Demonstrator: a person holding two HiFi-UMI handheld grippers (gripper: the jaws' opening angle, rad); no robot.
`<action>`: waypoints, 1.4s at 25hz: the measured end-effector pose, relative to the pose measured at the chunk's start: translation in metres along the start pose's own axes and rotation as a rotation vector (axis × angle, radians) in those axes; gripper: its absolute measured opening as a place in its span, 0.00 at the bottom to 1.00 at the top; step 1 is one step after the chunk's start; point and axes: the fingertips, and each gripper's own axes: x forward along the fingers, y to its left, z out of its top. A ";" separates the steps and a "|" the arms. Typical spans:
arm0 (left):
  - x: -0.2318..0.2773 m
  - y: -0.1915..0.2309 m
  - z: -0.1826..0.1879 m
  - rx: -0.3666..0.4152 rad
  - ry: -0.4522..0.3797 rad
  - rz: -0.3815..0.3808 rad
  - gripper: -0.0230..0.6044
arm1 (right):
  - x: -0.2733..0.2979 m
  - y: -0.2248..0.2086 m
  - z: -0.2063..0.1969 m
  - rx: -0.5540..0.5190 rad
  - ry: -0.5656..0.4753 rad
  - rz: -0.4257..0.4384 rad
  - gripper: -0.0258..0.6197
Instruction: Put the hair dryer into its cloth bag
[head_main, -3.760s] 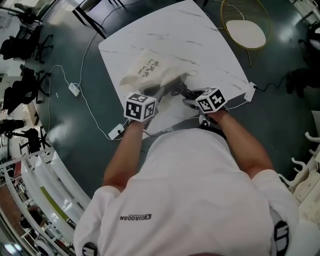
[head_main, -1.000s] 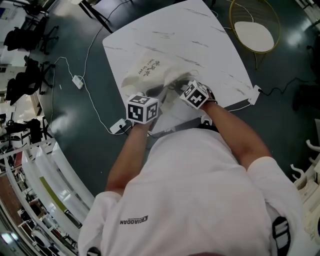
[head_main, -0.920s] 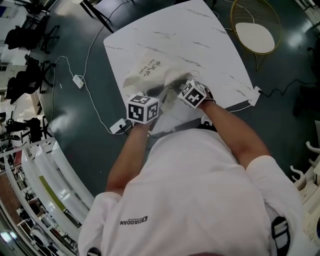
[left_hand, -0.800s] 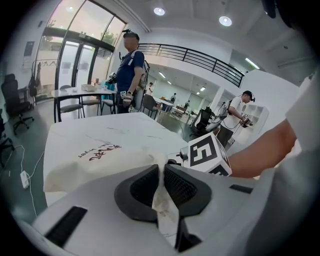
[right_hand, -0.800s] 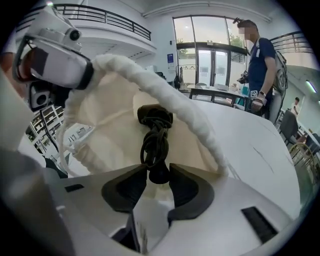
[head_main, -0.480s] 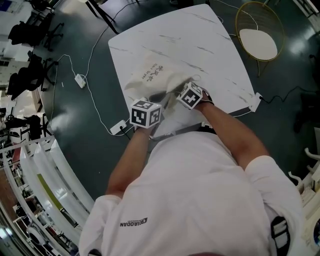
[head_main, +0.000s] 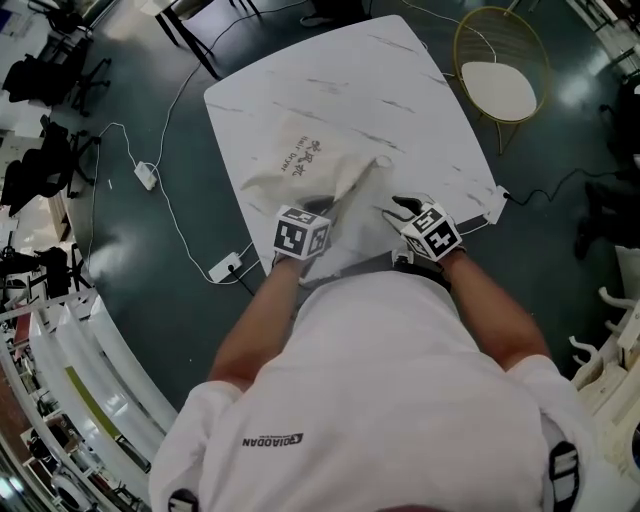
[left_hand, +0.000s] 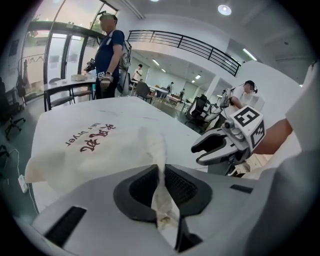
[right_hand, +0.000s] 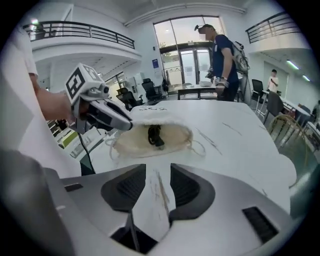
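Observation:
A cream cloth bag (head_main: 305, 160) with red print lies on the white marble table (head_main: 420, 110), its mouth toward me. My left gripper (head_main: 322, 207) holds the upper rim of that mouth (left_hand: 159, 150). Its jaws are opening, with the cloth still pinched between the pads. In the right gripper view the mouth (right_hand: 167, 140) gapes, and a dark part of the hair dryer (right_hand: 155, 135) shows inside. My right gripper (head_main: 403, 206) hovers over bare table to the right of the bag, open with nothing between its jaws. It also shows in the left gripper view (left_hand: 198, 154).
A gold wire chair with a white seat (head_main: 497, 75) stands past the table's far right corner. A power strip and cables (head_main: 225, 267) lie on the dark floor to the left. People stand at desks beyond the table (left_hand: 110, 50).
My right gripper has drawn back from the bag's mouth to the right, over bare table. The left gripper has sunk a little, still on the bag's rim.

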 end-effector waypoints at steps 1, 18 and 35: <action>0.006 0.001 -0.005 0.008 0.021 -0.004 0.15 | -0.008 -0.005 -0.005 0.038 -0.009 -0.020 0.30; 0.052 0.019 -0.064 0.103 0.173 -0.033 0.19 | -0.085 0.026 -0.006 0.252 -0.205 -0.209 0.23; -0.082 -0.005 -0.037 0.105 -0.112 -0.151 0.26 | -0.067 0.104 0.057 0.308 -0.364 -0.154 0.08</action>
